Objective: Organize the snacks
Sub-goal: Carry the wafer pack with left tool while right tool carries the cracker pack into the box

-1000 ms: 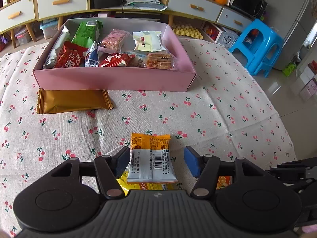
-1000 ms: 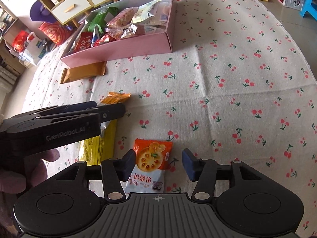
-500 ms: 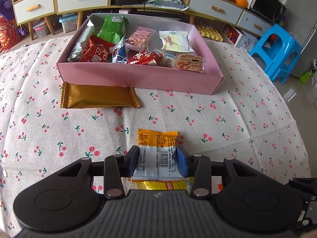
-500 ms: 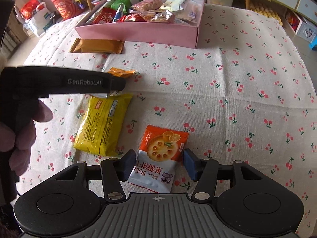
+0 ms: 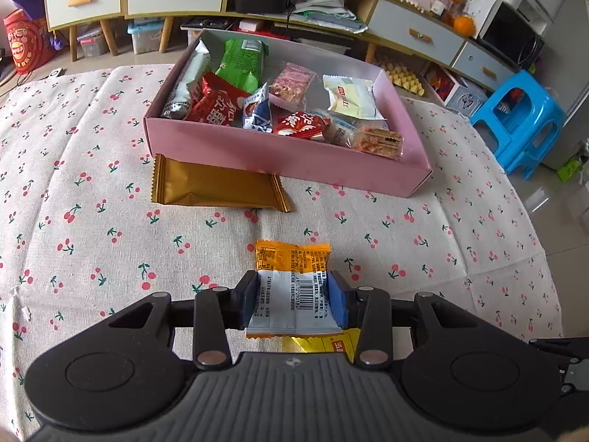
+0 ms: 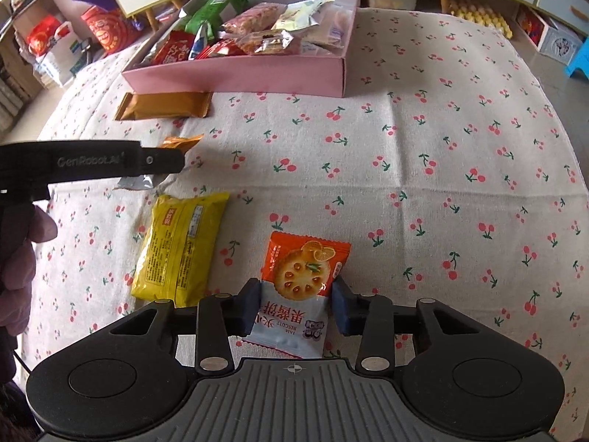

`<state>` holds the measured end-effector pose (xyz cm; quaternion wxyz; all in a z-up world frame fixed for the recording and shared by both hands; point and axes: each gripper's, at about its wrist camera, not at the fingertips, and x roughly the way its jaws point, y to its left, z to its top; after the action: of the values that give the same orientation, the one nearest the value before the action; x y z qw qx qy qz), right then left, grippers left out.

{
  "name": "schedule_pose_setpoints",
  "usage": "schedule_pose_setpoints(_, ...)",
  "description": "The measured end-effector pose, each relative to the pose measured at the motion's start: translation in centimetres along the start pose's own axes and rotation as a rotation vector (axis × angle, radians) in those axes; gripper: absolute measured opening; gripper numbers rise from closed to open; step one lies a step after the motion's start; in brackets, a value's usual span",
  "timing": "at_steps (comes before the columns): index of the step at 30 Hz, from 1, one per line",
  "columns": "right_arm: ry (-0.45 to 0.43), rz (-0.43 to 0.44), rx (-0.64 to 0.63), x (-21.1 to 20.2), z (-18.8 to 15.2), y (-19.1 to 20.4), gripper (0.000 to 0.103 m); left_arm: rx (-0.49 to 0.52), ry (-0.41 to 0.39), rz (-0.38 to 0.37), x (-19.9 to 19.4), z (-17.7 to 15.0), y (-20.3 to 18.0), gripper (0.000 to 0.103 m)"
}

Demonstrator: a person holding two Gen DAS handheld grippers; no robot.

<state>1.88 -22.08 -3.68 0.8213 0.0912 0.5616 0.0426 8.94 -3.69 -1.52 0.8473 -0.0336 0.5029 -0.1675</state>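
My left gripper (image 5: 292, 294) is shut on an orange-and-white snack packet (image 5: 292, 258), its blue pads pressing both sides; the packet hangs just above the cherry-print cloth. In the right wrist view the same left gripper (image 6: 173, 158) shows side-on at the left, with the packet's orange end (image 6: 182, 143) sticking out. The jaws of my right gripper (image 6: 296, 294) are closing on an orange jam-biscuit packet (image 6: 305, 258), with the pads against its white lower end. A pink box (image 5: 279, 154) (image 6: 235, 77) with several snacks stands at the far side.
A gold packet (image 5: 217, 188) (image 6: 165, 105) lies against the box's front wall. A yellow packet (image 6: 180, 246) lies left of the biscuit packet. A person's hand (image 6: 18, 258) holds the left gripper. Beyond the table are a blue stool (image 5: 515, 121) and drawer cabinets.
The left jaws closed on the orange-and-white packet and lifted it off the yellow packet. The right jaws, wide around the biscuit packet before, have closed in on it.
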Motion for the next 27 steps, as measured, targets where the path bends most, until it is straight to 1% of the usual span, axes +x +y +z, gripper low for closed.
schedule_pose_setpoints(4,-0.012,0.048,0.080,-0.7,1.1,-1.2,0.039,-0.028,-0.014,-0.004,-0.5,0.4,0.8,0.037)
schedule_pose_setpoints(8,-0.036,0.077,0.130,-1.4,2.1,-1.8,0.039,-0.058,-0.034,-0.011,-1.1,1.1,1.5,0.037)
schedule_pose_setpoints(15,-0.073,0.103,0.205,-1.8,4.1,-2.4,0.039,-0.103,-0.069,-0.018,-2.1,1.9,2.3,0.037)
schedule_pose_setpoints(19,-0.095,0.111,0.227,-2.0,5.1,-2.5,0.039,-0.125,-0.092,-0.016,-2.4,2.5,2.8,0.037)
schedule_pose_setpoints(23,-0.125,0.122,0.261,-2.2,6.2,-2.8,0.039,-0.150,-0.117,-0.018,-2.5,3.1,3.3,0.037)
schedule_pose_setpoints(27,-0.170,0.133,0.296,-2.6,7.4,-3.1,0.039,-0.149,-0.147,-0.019,-2.5,4.0,3.4,0.037)
